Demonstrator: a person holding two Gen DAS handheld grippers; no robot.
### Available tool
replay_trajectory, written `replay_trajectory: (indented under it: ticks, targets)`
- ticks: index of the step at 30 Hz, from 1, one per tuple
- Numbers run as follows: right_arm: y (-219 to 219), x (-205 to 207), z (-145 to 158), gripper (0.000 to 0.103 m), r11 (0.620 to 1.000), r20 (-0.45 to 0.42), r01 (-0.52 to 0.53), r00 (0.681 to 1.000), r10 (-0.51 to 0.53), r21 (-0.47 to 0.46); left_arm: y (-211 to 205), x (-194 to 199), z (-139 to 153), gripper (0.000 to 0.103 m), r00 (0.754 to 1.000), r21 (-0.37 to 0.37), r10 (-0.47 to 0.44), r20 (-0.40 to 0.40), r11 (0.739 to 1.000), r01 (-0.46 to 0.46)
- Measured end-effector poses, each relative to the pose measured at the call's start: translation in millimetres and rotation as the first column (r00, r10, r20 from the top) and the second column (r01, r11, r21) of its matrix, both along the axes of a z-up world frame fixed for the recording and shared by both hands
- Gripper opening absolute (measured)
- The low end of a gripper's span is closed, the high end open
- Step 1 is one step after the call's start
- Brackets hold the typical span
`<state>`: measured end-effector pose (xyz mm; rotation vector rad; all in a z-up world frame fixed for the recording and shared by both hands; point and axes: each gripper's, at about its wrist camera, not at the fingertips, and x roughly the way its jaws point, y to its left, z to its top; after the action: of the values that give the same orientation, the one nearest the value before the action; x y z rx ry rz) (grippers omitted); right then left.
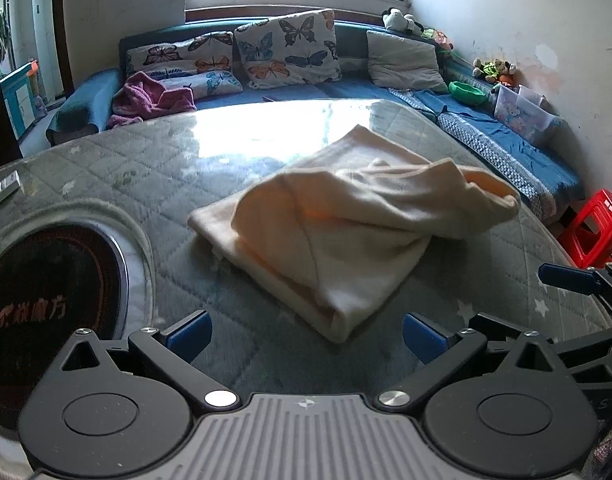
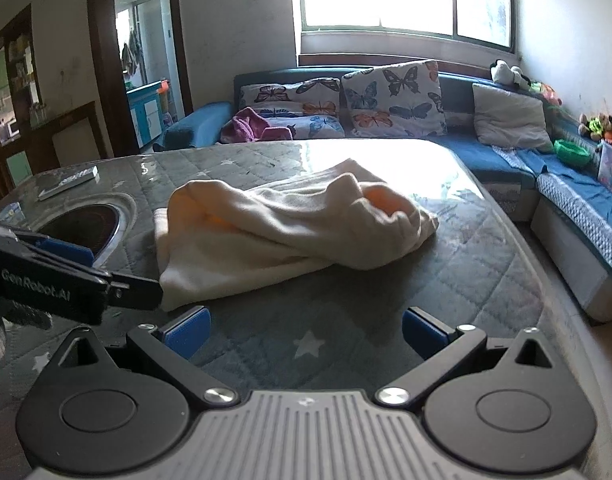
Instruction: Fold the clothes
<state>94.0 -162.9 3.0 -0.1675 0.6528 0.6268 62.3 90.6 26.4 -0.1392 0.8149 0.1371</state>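
A cream garment (image 1: 338, 232) lies partly folded and bunched on the quilted grey table cover (image 1: 146, 168); it also shows in the right wrist view (image 2: 282, 228). My left gripper (image 1: 306, 336) is open and empty, just short of the garment's near corner. My right gripper (image 2: 304, 334) is open and empty, a little in front of the garment's near edge. The right gripper's blue fingertip shows at the right edge of the left wrist view (image 1: 566, 278). The left gripper's black body shows at the left of the right wrist view (image 2: 66, 280), beside the garment's left corner.
A round dark inset heater (image 1: 46, 300) sits in the table at the left. A flat strip (image 2: 68, 182) lies at the table's far left. A blue corner sofa (image 1: 346, 88) with butterfly cushions wraps the far and right sides. A red stool (image 1: 598, 228) stands at the right.
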Motion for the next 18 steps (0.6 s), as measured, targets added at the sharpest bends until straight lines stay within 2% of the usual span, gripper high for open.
replay_trajectory:
  ticks: [8,11,12,16,18]
  targets:
    - [5,29,16,0.103,1.0,0.082,-0.024,0.996,0.024,-0.007,16,29,15,0.1,0.996,0.07,0.022,0.085,0.997,-0.028]
    - [9,42,21,0.103,0.999,0.111,-0.039,0.993,0.041,-0.021,19,41,14,0.094,0.995,0.102,0.002,0.096,0.995,-0.012]
    - [11,46,22,0.102,0.999,0.112,-0.047,0.992,0.049,-0.026,20,45,13,0.089,0.995,0.115,-0.007,0.096,0.993,-0.004]
    - [18,62,23,0.092,0.996,0.106,-0.08,0.991,0.085,-0.051,23,58,5,0.074,0.995,0.126,-0.038,0.088,0.992,0.026]
    - [23,71,21,0.088,0.994,0.097,-0.09,0.991,0.096,-0.07,25,62,1,0.071,0.995,0.12,-0.056,0.082,0.992,0.046]
